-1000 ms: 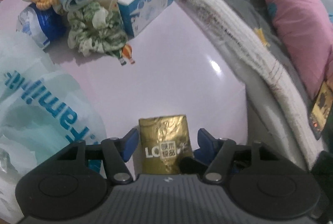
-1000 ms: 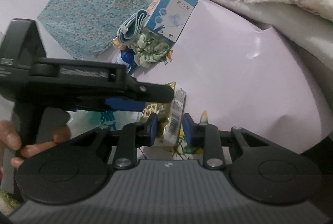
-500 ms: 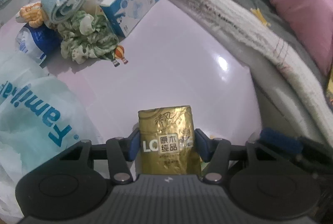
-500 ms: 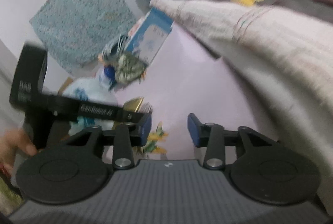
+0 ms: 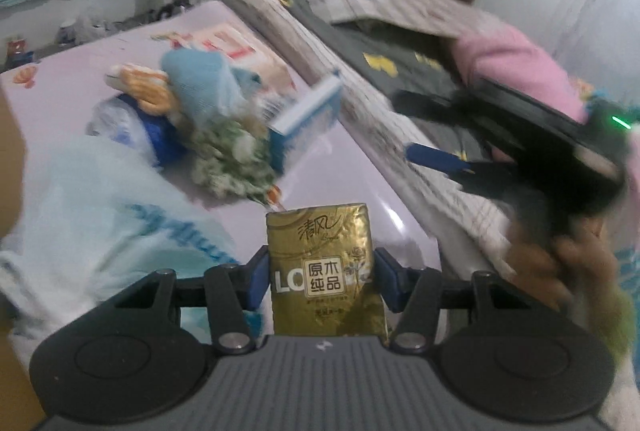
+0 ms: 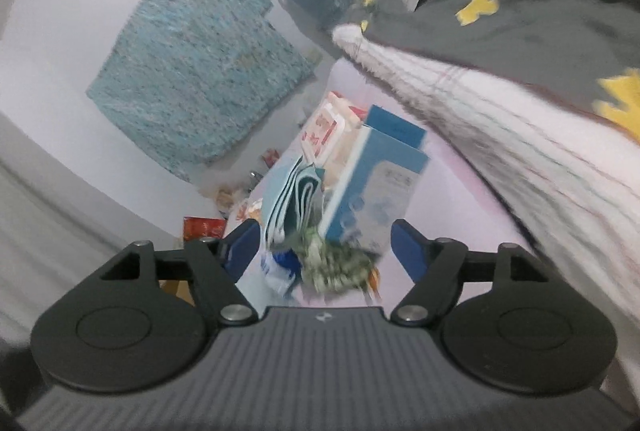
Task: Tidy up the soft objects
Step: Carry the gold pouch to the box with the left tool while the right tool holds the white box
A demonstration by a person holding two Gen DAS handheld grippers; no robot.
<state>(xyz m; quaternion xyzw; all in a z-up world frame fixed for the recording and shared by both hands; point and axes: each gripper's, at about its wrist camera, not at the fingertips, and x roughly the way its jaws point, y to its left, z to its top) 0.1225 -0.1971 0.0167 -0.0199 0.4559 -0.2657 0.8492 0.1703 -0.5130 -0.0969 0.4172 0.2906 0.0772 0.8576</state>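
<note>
My left gripper (image 5: 320,281) is shut on a gold tissue pack (image 5: 324,271) and holds it above the pale pink table (image 5: 344,167). A pile of soft things lies further back: a rolled light blue cloth (image 5: 204,83), a green-and-white scrunchie (image 5: 228,163) and a blue-and-white box (image 5: 308,119). My right gripper (image 6: 324,251) is open and empty, above the same pile: the blue cloth (image 6: 288,199), the scrunchie (image 6: 336,267) and the box (image 6: 376,187). In the left wrist view the right gripper (image 5: 520,151) shows at the right, blurred.
A white plastic bag with blue lettering (image 5: 104,215) lies at the left. A white knitted blanket (image 6: 520,135) and a grey quilt (image 6: 520,11) border the table's right side, with a pink pillow (image 5: 520,67) beyond. A teal cloth (image 6: 192,87) hangs on the wall.
My left gripper closed on the gold pack and lifted it off the table. My right gripper let go of the pack, opened and swung away toward the pile.
</note>
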